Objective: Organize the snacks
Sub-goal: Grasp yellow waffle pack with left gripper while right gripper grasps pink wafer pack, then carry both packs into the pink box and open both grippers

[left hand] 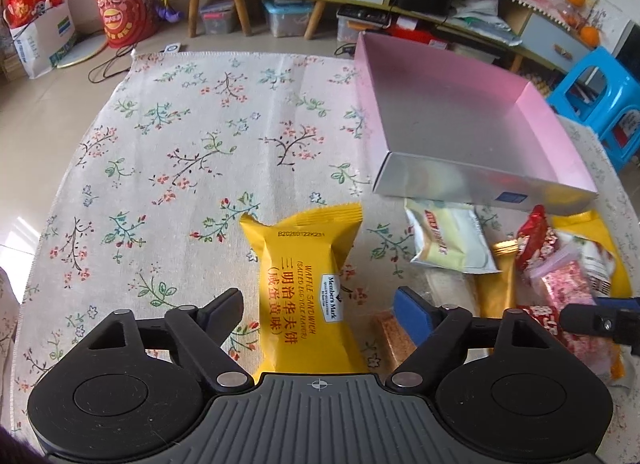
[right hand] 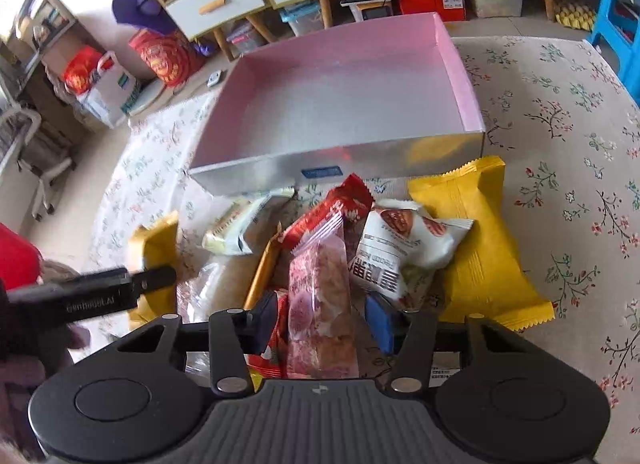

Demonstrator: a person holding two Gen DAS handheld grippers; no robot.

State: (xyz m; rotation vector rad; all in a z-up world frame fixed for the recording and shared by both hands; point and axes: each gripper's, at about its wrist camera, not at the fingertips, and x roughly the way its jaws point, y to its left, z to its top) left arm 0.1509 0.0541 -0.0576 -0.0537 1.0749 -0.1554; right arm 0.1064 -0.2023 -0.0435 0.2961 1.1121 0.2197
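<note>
A yellow waffle-sandwich packet (left hand: pixel 308 276) lies flat on the floral cloth between the fingers of my left gripper (left hand: pixel 318 310), which is open with a gap on each side of it. My right gripper (right hand: pixel 322 322) points down into a pile of snacks. A clear-wrapped pink bar (right hand: pixel 320 296) lies between its fingers, and they look slightly apart from it. Around the bar are a red packet (right hand: pixel 340 204), a white packet with red print (right hand: pixel 404 248), a pale green packet (right hand: pixel 236 232) and a large yellow packet (right hand: pixel 480 248). The pink box (right hand: pixel 340 104) stands empty just beyond the pile.
The floral cloth (left hand: pixel 180 144) covers the work surface. The pink box (left hand: pixel 460 112) sits at the back right in the left wrist view. The left gripper's finger (right hand: pixel 120 292) reaches in at the left of the right wrist view. Cabinets, storage bins, bags and a blue stool (left hand: pixel 600 96) stand behind.
</note>
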